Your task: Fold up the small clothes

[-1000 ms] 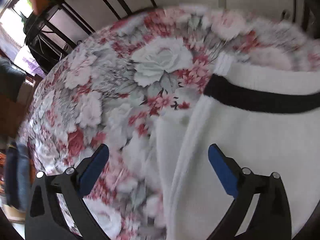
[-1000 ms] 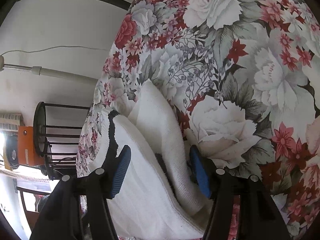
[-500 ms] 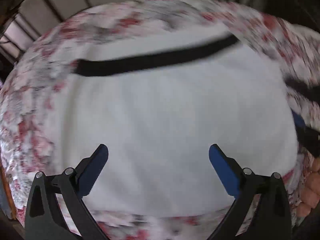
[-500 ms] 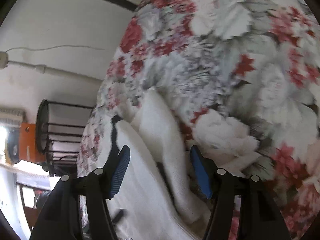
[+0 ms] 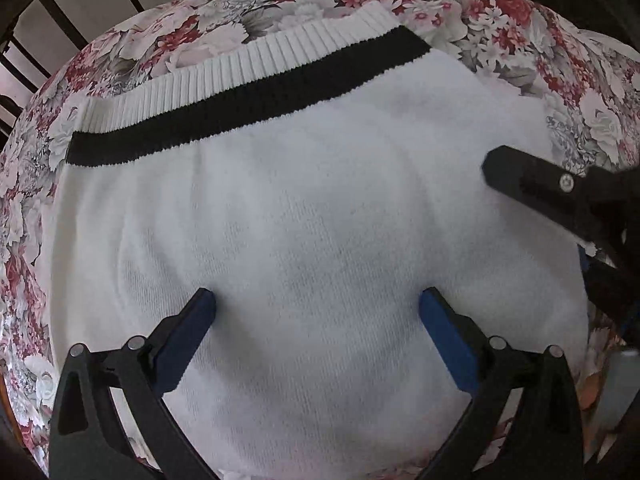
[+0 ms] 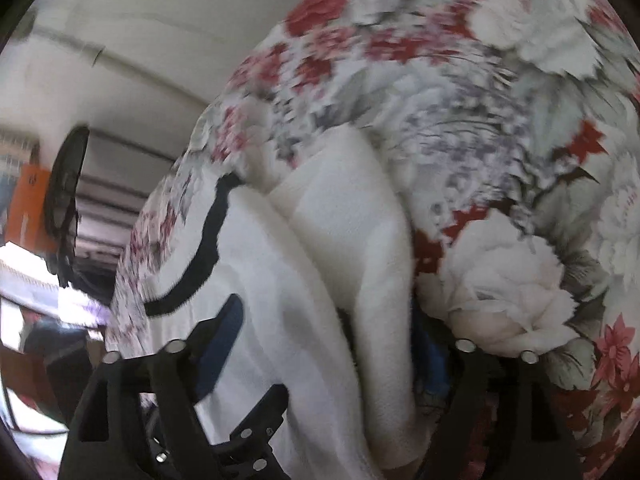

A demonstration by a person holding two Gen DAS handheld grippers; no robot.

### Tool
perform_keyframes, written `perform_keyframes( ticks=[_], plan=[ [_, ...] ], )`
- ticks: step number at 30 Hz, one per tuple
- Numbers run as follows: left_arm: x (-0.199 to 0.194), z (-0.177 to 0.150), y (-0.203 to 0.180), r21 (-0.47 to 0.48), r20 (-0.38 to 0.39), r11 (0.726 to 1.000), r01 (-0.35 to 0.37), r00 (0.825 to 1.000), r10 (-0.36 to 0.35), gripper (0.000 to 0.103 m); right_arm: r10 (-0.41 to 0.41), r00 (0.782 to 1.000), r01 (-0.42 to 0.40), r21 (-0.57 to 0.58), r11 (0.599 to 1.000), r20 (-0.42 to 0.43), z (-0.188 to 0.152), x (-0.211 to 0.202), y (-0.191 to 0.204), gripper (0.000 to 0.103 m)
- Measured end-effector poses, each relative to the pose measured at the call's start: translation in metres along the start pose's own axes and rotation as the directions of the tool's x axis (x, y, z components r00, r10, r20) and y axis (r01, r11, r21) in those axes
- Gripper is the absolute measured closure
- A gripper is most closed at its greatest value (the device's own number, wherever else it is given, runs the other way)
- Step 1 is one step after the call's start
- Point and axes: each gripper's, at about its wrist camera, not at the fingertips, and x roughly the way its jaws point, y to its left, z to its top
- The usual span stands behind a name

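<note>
My left tool (image 5: 316, 312), released, has swung over the white sweater (image 5: 304, 220); right tool (image 6: 328, 344) at three o'clock straddles its folded edge unclenched — next fold's ready.

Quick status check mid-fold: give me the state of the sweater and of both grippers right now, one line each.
White sweater: lying on the floral cloth, folded over itself with layers showing at its right side, black stripe and ribbed hem at the far edge.
Left gripper: open, fingers spread over the sweater's top layer, holding nothing.
Right gripper: open, jaws either side of the sweater's layered edge, not closed on it.
</note>
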Motion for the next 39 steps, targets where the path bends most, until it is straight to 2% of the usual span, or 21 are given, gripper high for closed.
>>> perform_keyframes(
  ticks=[1, 5, 6, 8, 12, 13, 14, 17, 20, 22, 24, 25, 28, 33, 39],
  plan=[
    [0.002, 0.000, 0.003, 0.002, -0.005, 1.000, 0.001, 1.000, -0.001, 0.004, 0.001, 1.000, -0.001, -0.014, 1.000, -0.013, -0.001, 0.002, 0.004, 0.008],
    [-0.005, -0.009, -0.013, 0.002, -0.024, 1.000, 0.009, 1.000, -0.009, 0.004, -0.001, 1.000, 0.002, 0.014, 1.000, -0.016, -0.002, 0.002, 0.005, 0.008],
    [-0.004, -0.008, -0.011, 0.002, -0.027, 1.000, 0.009, 1.000, -0.009, 0.004, 0.001, 1.000, 0.000, 0.022, 1.000, -0.012, -0.002, 0.002, 0.004, 0.010],
    [-0.003, -0.005, -0.012, 0.004, -0.026, 1.000, 0.005, 1.000, -0.005, 0.004, -0.027, 1.000, 0.027, 0.033, 0.999, -0.005, -0.001, -0.002, -0.005, 0.025],
    [-0.001, -0.010, -0.009, 0.007, -0.015, 1.000, -0.005, 1.000, 0.006, 0.004, -0.040, 0.999, 0.040, 0.039, 0.998, 0.003, -0.001, -0.006, -0.010, 0.031],
    [-0.001, -0.011, -0.008, 0.008, -0.012, 1.000, -0.007, 1.000, 0.007, 0.004, -0.034, 0.999, 0.033, 0.041, 0.999, 0.009, 0.000, -0.007, -0.010, 0.044],
    [0.000, -0.012, -0.009, 0.009, -0.011, 1.000, -0.007, 1.000, 0.007, 0.004, -0.023, 1.000, 0.022, 0.055, 0.998, 0.010, 0.000, -0.008, -0.011, 0.066],
    [0.002, -0.008, -0.014, 0.010, -0.015, 1.000, 0.003, 1.000, -0.003, 0.004, 0.013, 1.000, -0.015, 0.106, 0.994, 0.022, 0.003, -0.021, -0.024, 0.081],
    [-0.007, -0.007, -0.006, -0.003, -0.021, 0.999, 0.037, 0.999, -0.037, 0.006, 0.025, 0.999, -0.028, 0.066, 0.997, 0.039, 0.003, -0.032, -0.009, 0.082],
    [-0.015, -0.005, 0.002, -0.014, -0.024, 0.998, 0.057, 0.998, -0.057, 0.014, 0.055, 0.998, -0.056, 0.026, 0.998, 0.043, 0.001, -0.039, 0.010, 0.083],
    [-0.022, -0.006, 0.008, -0.015, -0.020, 0.998, 0.069, 0.997, -0.069, 0.024, 0.059, 0.997, -0.058, -0.017, 0.998, 0.044, -0.002, -0.046, 0.026, 0.083],
    [-0.027, -0.007, 0.013, -0.014, -0.015, 0.998, 0.066, 0.998, -0.066, 0.025, 0.055, 0.997, -0.053, -0.039, 0.998, 0.046, -0.005, -0.050, 0.035, 0.083],
    [-0.041, -0.013, 0.032, -0.029, 0.005, 0.998, 0.051, 0.999, -0.051, 0.026, 0.064, 0.997, -0.062, -0.054, 0.997, 0.033, -0.008, -0.057, 0.051, 0.083],
    [-0.060, -0.021, 0.064, -0.060, 0.021, 0.996, 0.072, 0.997, -0.071, 0.026, 0.057, 0.998, -0.055, -0.080, 0.995, 0.023, -0.018, -0.059, 0.082, 0.083],
    [-0.085, -0.029, 0.098, -0.086, 0.106, 0.994, 0.060, 0.993, -0.051, 0.026, 0.090, 0.996, -0.088, -0.122, 0.989, 0.008, -0.029, -0.059, 0.131, 0.083]
  ],
)
